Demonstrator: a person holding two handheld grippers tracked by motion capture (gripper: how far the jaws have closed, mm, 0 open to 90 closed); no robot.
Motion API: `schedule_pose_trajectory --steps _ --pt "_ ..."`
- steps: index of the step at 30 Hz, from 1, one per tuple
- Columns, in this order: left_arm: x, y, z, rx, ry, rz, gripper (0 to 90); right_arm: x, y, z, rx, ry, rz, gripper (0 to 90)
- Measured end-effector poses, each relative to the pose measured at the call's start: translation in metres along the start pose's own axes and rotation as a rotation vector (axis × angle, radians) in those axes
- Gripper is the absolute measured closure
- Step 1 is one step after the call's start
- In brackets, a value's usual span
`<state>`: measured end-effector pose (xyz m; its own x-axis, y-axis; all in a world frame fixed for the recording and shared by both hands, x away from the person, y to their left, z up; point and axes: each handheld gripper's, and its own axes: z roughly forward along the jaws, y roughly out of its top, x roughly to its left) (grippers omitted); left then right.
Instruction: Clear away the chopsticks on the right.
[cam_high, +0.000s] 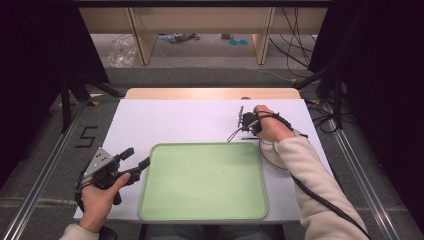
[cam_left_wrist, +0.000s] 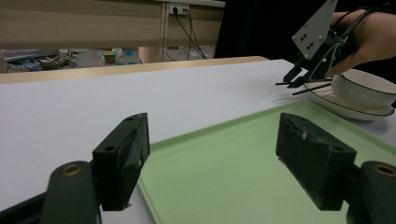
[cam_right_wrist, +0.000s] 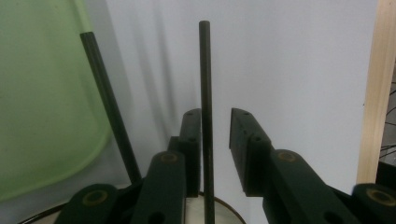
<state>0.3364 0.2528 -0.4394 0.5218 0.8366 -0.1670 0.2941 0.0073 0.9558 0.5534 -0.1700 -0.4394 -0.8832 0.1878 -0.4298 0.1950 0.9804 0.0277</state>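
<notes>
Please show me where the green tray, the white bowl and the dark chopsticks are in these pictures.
green tray (cam_high: 202, 182), high view, on its bare flat bottom.
white bowl (cam_left_wrist: 362, 89), left gripper view, on its outer side wall.
chopsticks (cam_right_wrist: 204, 93), right gripper view, on the middle stick's shaft.

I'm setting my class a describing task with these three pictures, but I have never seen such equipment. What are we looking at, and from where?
A person sits at a white table with a hand-held two-jaw gripper in each hand. The high view looks down from above the person. The other two pictures come from cameras that ride on the grippers and look along their black jaws.

A green tray lies on the table. Beside it, on the right, a bowl stands on a plate.

The left gripper rests open at the tray's left edge and holds nothing. The right gripper is above the bowl. One dark stick runs between its jaws, with a gap still showing on one side. A second stick lies outside them.
</notes>
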Motion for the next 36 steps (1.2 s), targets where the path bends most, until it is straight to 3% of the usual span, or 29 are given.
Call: schedule_pose_trajectory --steps 8,12,22,23,31,34,35,36 --pt "0.001 0.000 0.000 -0.001 0.000 0.004 26.0 -0.001 0.002 0.004 -0.002 0.002 -0.020 87.0" --pt "0.001 0.000 -0.001 -0.004 0.005 0.000 26.0 -0.001 0.003 0.002 -0.008 0.004 -0.022 87.4" --pt "0.001 0.001 -0.001 -0.008 0.004 -0.002 26.1 -0.008 0.007 -0.017 -0.074 -0.073 -0.029 87.5" --pt "0.001 0.001 -0.001 -0.008 0.004 -0.002 26.1 -0.010 0.008 -0.021 -0.104 -0.090 -0.019 87.6" --pt "0.001 0.001 -0.001 -0.009 0.006 -0.001 26.1 -0.021 0.007 -0.043 -0.196 -0.145 0.058 87.6" --pt "0.001 0.001 -0.001 -0.009 0.004 0.000 26.1 -0.028 0.006 -0.054 -0.231 -0.188 0.042 87.6" --pt "0.001 0.001 -0.001 -0.009 0.003 -0.001 26.1 -0.030 0.006 -0.057 -0.247 -0.191 0.051 87.6" --pt "0.001 0.001 -0.001 -0.009 0.003 0.000 26.1 -0.029 0.006 -0.061 -0.253 -0.186 0.093 87.7"
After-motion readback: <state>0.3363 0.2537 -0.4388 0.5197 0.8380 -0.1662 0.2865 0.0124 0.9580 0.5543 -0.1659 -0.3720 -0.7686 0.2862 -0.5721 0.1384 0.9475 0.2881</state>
